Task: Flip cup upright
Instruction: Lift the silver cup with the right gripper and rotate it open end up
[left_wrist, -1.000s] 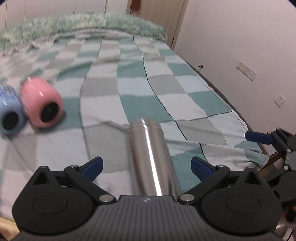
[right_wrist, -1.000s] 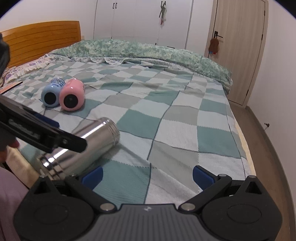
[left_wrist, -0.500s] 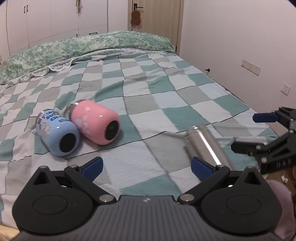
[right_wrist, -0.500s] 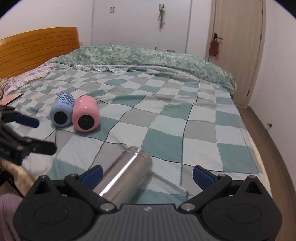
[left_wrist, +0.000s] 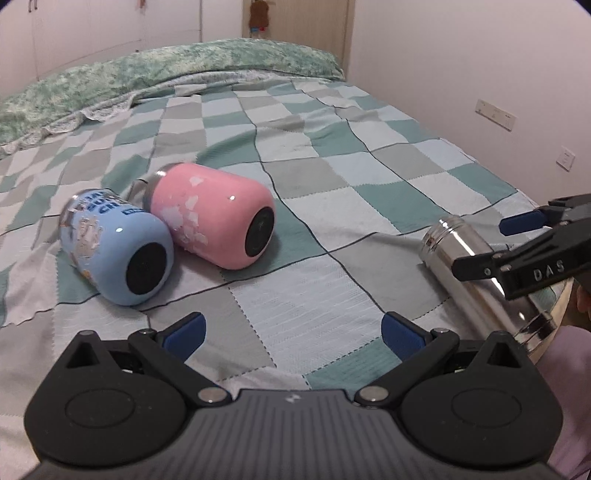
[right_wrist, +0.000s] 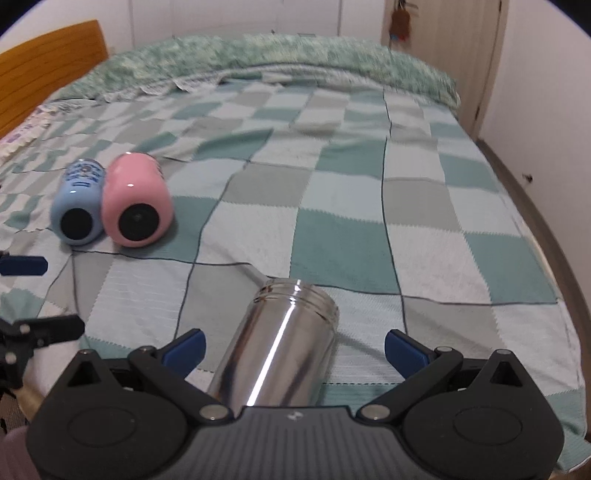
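Three cups lie on their sides on the checked bedspread. A steel cup (right_wrist: 280, 347) lies between the open fingers of my right gripper (right_wrist: 293, 345), its threaded mouth pointing away; it also shows in the left wrist view (left_wrist: 480, 273), partly behind the right gripper's fingers (left_wrist: 517, 262). A pink cup (left_wrist: 214, 214) and a blue cup (left_wrist: 114, 247) lie touching side by side, bottoms toward me, also in the right wrist view as the pink cup (right_wrist: 135, 199) and the blue cup (right_wrist: 77, 203). My left gripper (left_wrist: 291, 330) is open and empty, short of them.
The bed's right edge (right_wrist: 546, 236) runs along a wall with sockets (left_wrist: 495, 114). A green quilt (left_wrist: 166, 70) is bunched at the far end. A wooden headboard (right_wrist: 44, 74) is at far left. The left gripper's fingers (right_wrist: 29, 295) show at the right wrist view's left edge.
My left gripper swung left from the steel cup to face the pink and blue cups. My right gripper moved in over the steel cup, which now lies between its open fingers.
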